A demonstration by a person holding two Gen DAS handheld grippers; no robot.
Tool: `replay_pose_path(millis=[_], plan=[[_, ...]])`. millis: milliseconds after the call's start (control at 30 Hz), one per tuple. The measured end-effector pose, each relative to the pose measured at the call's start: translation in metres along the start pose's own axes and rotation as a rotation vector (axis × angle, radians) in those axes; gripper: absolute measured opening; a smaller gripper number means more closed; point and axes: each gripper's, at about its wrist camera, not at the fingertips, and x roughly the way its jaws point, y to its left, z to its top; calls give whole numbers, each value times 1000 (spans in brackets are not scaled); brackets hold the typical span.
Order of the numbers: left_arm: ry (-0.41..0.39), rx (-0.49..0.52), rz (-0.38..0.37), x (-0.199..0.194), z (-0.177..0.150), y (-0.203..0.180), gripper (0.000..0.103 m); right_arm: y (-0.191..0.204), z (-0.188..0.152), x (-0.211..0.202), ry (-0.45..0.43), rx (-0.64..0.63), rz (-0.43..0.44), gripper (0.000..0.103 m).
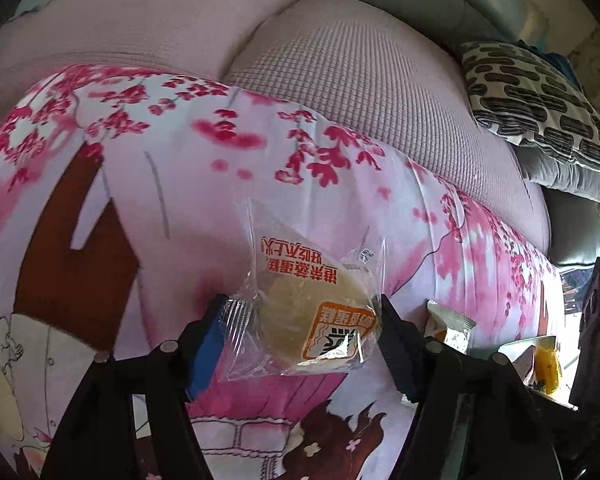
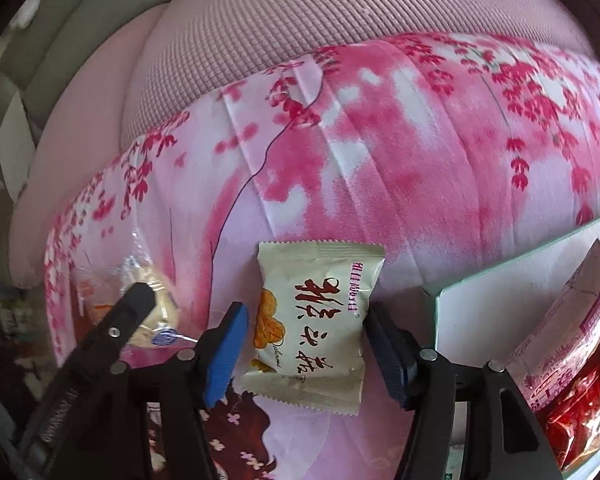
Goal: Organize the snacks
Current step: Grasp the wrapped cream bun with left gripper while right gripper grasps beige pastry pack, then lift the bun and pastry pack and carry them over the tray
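My left gripper [image 1: 300, 316] pinches a clear-wrapped cake [image 1: 316, 320] above the pink blanket [image 1: 172, 200]. My right gripper [image 2: 304, 328] stands wide, straddling a cream snack packet [image 2: 312, 320] lying there, fingers apart from it.

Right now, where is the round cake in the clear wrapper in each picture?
Left wrist: the cake sits low in the middle, between the fingers of the left tool.
Right wrist: the cake is at the lower left, partly hidden behind a black finger of the left tool.
Shared landmark: the white snack pack, centre in the right wrist view, peeks in at the lower right of the left wrist view.
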Motion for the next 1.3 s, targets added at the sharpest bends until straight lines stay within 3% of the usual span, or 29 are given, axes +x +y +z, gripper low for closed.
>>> replay_pose_path(millis=[200, 533, 1033, 1167, 1300], plan=[[-44, -68, -28, -11, -17, 13, 70, 11, -7, -3, -81, -89, -41, 56], [-156, -215, -109, -43, -58, 26, 69, -3, -50, -39, -180, -167, 26, 56], [-277, -184, -126, -99, -120, -23, 69, -45, -113, -109, -331, -208, 119, 56], [-275, -119, -163, -102, -135, -55, 69, -82, -127, -133, -404, -162, 88, 56], [-225, -9, -225, -90, -151, -103, 69, -128, -127, -148, -448, -92, -16, 56]])
